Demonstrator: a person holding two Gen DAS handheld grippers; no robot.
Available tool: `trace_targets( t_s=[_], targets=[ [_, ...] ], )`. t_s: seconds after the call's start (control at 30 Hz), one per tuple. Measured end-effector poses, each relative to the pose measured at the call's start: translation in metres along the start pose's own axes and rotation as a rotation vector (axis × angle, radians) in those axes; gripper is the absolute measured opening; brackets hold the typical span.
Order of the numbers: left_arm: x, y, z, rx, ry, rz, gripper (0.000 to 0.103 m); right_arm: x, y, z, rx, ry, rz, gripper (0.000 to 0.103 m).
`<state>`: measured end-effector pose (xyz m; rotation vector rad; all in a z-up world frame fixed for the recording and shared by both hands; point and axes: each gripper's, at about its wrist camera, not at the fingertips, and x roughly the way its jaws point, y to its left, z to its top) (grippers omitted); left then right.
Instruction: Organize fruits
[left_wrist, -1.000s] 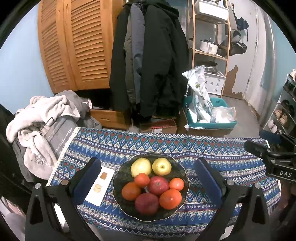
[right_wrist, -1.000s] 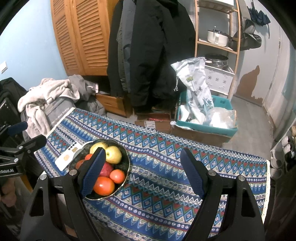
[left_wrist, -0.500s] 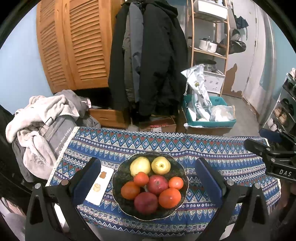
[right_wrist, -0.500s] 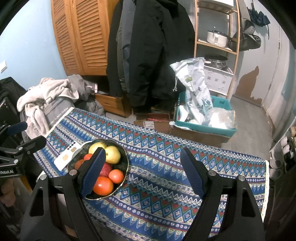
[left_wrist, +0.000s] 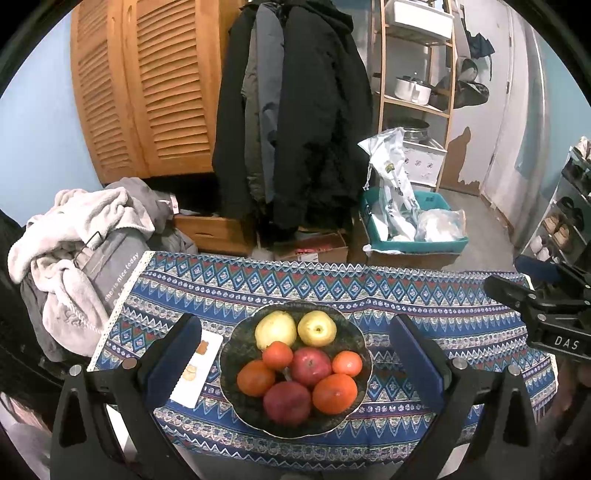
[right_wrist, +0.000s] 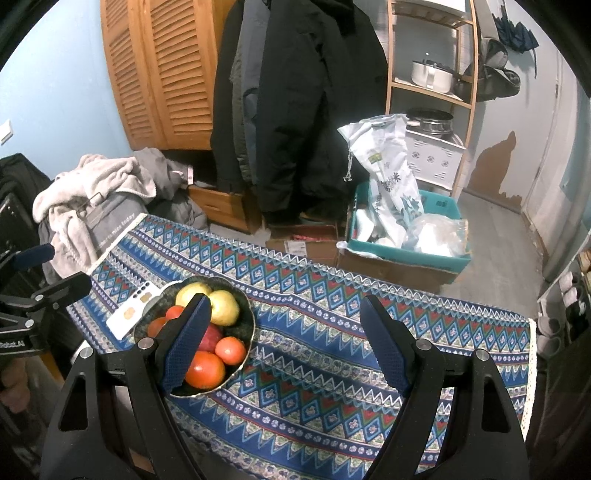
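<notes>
Fruits fill the dark bowl (left_wrist: 236, 373) framed between my left gripper (left_wrist: 295, 354) jaws, which stand wide apart and hold nothing. My right gripper (right_wrist: 284, 339) jaws, equally wide and empty, hang over the patterned blue tablecloth (right_wrist: 332, 369), bowl at their left finger. A white phone (left_wrist: 195, 369) lies just beside the bowl. Beyond the table: dark coats (left_wrist: 295, 118), louvered wooden doors (left_wrist: 147, 88), a clothes heap (left_wrist: 77, 243), a teal bin (left_wrist: 417, 243), wooden shelving (left_wrist: 417, 66).
</notes>
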<state>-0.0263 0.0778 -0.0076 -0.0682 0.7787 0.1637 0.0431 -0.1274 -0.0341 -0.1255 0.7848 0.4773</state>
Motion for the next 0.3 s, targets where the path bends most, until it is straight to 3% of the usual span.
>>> trace_targets(
  t_s=[0.3],
  targets=[
    [0.0017, -0.0009, 0.0002, 0.004, 0.01, -0.001, 0.103, -0.0003, 0.0015, -0.0001, -0.001, 0.001, 0.0, 0.082]
  ],
)
